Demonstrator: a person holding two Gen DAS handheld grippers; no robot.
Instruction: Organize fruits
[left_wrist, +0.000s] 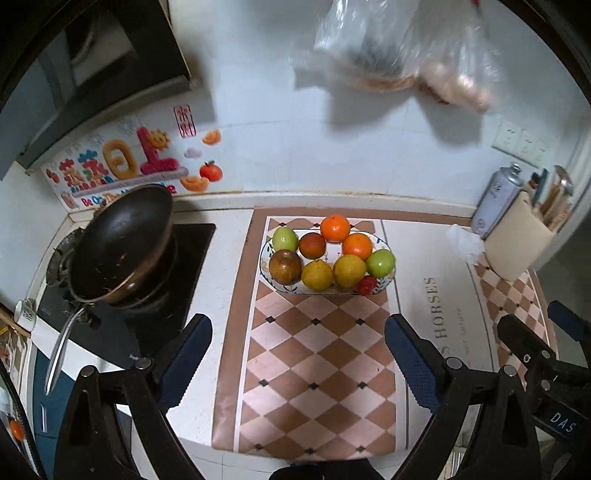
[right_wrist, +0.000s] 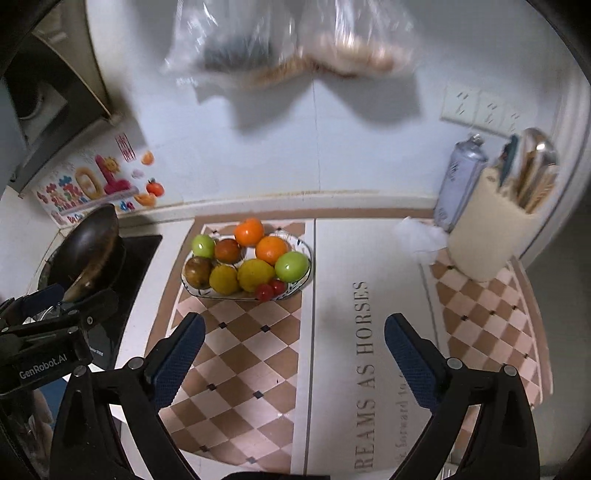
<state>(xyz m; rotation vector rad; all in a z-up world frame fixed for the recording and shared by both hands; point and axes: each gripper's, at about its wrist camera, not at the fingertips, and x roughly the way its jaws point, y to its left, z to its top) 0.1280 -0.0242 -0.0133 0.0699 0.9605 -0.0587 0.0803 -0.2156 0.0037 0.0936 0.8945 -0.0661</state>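
An oval patterned plate (left_wrist: 264, 275) (right_wrist: 304, 251) sits on the checkered mat (left_wrist: 317, 354) (right_wrist: 236, 350) at the back of the counter. It holds oranges (left_wrist: 334, 228) (right_wrist: 249, 231), green apples (left_wrist: 380, 263) (right_wrist: 291, 266), yellow lemons (left_wrist: 349, 270) (right_wrist: 255, 275), dark red-brown fruits (left_wrist: 285, 266) (right_wrist: 198, 272) and small red tomatoes (left_wrist: 367, 285) (right_wrist: 264, 291). My left gripper (left_wrist: 298, 352) is open and empty, in front of the plate. My right gripper (right_wrist: 294, 350) is open and empty, in front and right of the plate.
A dark wok (left_wrist: 122, 247) (right_wrist: 88, 247) sits on the stove at left. A cream utensil holder (left_wrist: 517, 240) (right_wrist: 491, 236) and a spray can (left_wrist: 496, 199) (right_wrist: 460, 181) stand at back right. Plastic bags (left_wrist: 399, 48) (right_wrist: 288, 40) hang on the wall above.
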